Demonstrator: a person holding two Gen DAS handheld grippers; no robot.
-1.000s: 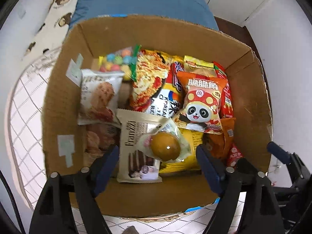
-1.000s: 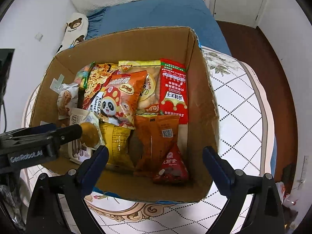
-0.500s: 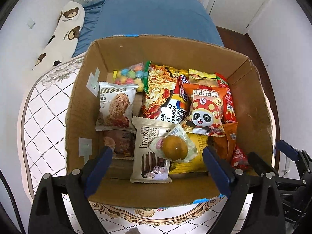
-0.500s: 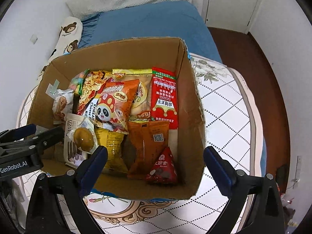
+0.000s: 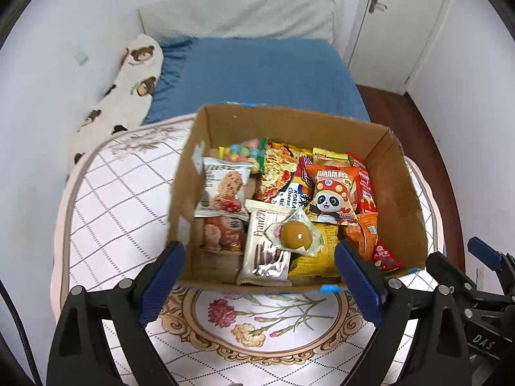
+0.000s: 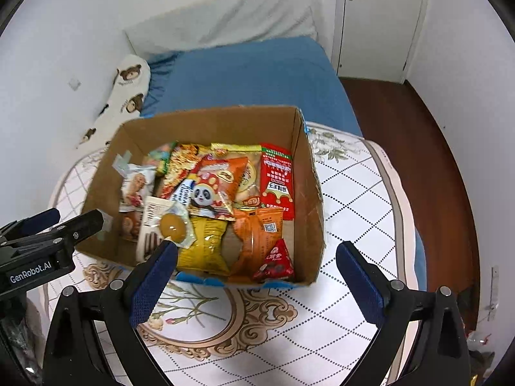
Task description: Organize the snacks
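Both the left claw (image 5: 259, 270) and right claw (image 6: 257, 271) stood wide and empty above the open brown cardboard box (image 5: 399, 173) of mixed snack packets (image 5: 331, 193) at twelve o'clock on the patterned desk (image 5: 122, 193); any further approach was best made vertically, clear of the walls.

Small bedroom, white plaster walls (image 5: 64, 48). Blue-sheeted bed (image 5: 257, 77), white textured pillow (image 5: 238, 16), long bear-print bolster (image 5: 128, 80) at left. White panelled door (image 6: 383, 22), dark reddish wooden floor (image 6: 412, 135). Even, soft lighting.
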